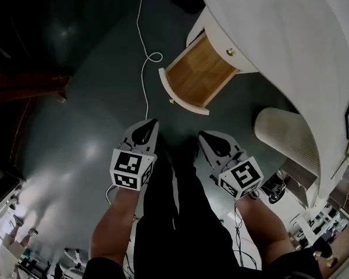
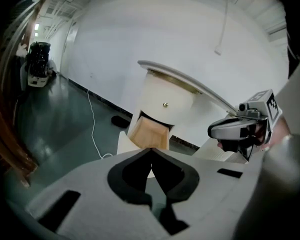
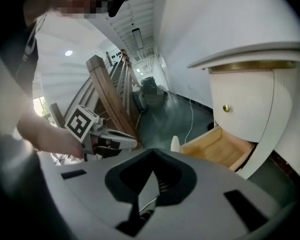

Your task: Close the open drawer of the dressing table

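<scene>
Drawer (image 1: pixel 195 77) is pulled well out from under the white surface (image 1: pixel 291 34), over the dark floor. The wood inside is bare as far as I can see. The one above it is shut, brass knob (image 1: pixel 230 52) showing.

Left tool (image 1: pixel 151 125) and right tool (image 1: pixel 205 137) are side by side, aimed at the drawer but well short of it. Both have tips pressed together with nothing between them.

Handling guess:
- Rigid wood box that looks empty, so it's probably light and should slide with a modest shove.
- Front panel (image 1: pixel 183 100) is white, curved and painted. It's likely slick and could scuff, so contact flat, not with a corner.
- Best contact is mid-front, by its small knob (image 1: pixel 171 101). No pinch needed, a closed tool works as a pusher.
- An off-centre push may rack it in the runners, so push straight along the slide line.

A white cable (image 1: pixel 144 68) lies on the floor just left of the drawer, clear of its path. The ribbed stool (image 1: pixel 285 135) sits to the right, apart from the drawer.
</scene>
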A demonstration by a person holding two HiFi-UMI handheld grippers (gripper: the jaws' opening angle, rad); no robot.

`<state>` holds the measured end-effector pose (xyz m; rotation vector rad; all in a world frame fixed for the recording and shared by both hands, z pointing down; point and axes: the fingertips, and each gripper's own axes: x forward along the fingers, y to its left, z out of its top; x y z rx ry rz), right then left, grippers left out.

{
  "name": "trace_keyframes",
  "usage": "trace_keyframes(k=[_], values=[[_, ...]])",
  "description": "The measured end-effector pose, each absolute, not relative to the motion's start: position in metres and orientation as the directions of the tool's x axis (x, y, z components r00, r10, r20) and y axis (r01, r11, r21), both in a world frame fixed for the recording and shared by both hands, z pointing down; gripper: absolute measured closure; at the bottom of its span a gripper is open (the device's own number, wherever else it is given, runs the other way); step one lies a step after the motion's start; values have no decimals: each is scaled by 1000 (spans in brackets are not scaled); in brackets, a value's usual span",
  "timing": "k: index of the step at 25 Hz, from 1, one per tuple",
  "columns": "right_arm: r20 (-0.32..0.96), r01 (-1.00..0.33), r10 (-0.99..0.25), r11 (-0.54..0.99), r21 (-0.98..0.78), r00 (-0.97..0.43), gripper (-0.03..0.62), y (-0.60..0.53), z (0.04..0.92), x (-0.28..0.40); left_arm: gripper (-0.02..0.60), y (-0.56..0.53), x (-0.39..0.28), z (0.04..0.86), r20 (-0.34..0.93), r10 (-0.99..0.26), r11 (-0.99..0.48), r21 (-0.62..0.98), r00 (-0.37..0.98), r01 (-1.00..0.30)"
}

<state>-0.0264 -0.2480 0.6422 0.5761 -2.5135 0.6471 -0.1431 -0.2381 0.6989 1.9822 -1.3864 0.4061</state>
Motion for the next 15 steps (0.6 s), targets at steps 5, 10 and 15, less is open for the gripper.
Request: trace_keyframes(k=[5, 10, 15], values=[[545, -511, -272, 784, -353, -793, 588, -250, 691, -27, 574, -240, -142, 761, 624, -677, -185, 368, 390, -911], [560, -495, -242, 793, -356, -792, 588, -246, 724, -20, 572, -250, -122, 799, 633, -654, -232, 354, 415, -906], [567, -500, -241, 788, -359, -787, 588, -247, 743, -5, 512, -265, -100, 825, 634, -639, -293, 322, 435, -900]])
